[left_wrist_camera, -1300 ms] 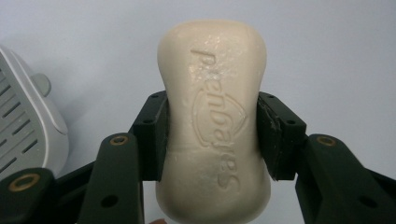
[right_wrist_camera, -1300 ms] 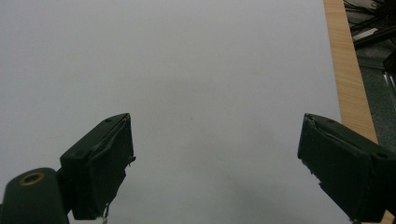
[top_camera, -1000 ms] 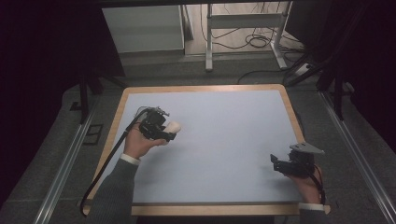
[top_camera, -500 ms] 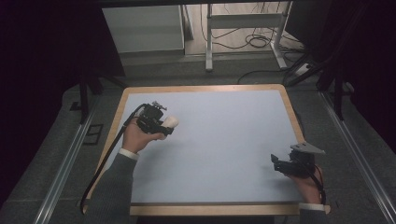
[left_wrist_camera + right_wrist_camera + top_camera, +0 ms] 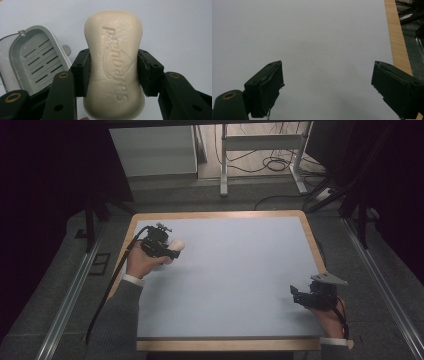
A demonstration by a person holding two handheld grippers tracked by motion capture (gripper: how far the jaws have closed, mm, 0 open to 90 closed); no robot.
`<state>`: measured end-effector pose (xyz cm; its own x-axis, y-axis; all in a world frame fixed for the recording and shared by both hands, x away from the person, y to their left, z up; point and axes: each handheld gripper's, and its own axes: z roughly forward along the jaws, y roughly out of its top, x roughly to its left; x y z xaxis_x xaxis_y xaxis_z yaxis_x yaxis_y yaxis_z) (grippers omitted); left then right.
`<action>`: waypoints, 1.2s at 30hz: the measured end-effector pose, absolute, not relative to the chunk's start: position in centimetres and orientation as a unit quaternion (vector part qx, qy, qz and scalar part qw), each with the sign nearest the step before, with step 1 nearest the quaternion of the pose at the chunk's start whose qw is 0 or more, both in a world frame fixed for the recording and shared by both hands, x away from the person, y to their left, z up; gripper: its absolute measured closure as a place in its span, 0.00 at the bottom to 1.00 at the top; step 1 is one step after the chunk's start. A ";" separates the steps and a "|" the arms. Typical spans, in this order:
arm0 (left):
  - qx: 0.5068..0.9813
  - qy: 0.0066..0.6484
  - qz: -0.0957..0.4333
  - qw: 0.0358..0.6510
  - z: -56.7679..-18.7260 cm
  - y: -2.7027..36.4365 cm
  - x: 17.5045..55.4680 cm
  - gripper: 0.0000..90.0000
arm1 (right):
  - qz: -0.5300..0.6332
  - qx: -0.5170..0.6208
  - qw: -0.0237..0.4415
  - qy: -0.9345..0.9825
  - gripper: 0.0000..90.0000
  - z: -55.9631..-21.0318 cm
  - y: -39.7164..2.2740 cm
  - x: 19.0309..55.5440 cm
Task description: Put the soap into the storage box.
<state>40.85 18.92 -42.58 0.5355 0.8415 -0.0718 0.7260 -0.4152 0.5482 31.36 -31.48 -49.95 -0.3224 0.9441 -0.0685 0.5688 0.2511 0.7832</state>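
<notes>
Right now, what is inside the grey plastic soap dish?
The grey plastic soap dish holds a slotted drain insert with pale residue, no soap. Its near end is covered by the left gripper, which clamps the cream soap bar.

Counts, table [image 5: 240, 285] top:
- Soap bars: one, cream [image 5: 114, 67], embossed lettering, at 9 o'clock of the table in the high view.
- Soap dishes: one, grey, slotted [image 5: 37, 62], lying at 9 o'clock of the bar in the left gripper view.
- Grippers: two, left gripper [image 5: 167, 251] at 9 o'clock, right gripper [image 5: 300, 296] at 4 o'clock.
- Tables: one.
</notes>
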 end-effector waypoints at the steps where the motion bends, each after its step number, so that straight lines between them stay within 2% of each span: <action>1: 0.832 0.473 0.109 0.269 -42.6 19.0 41.0 0.55 | 0.337 0.511 0.279 0.740 0.11 -50.0 -31.5 31.4; 36: 0.802 0.529 0.101 0.259 -43.6 22.2 44.4 0.55 | 0.330 0.512 0.282 0.742 0.11 -49.9 -31.5 31.3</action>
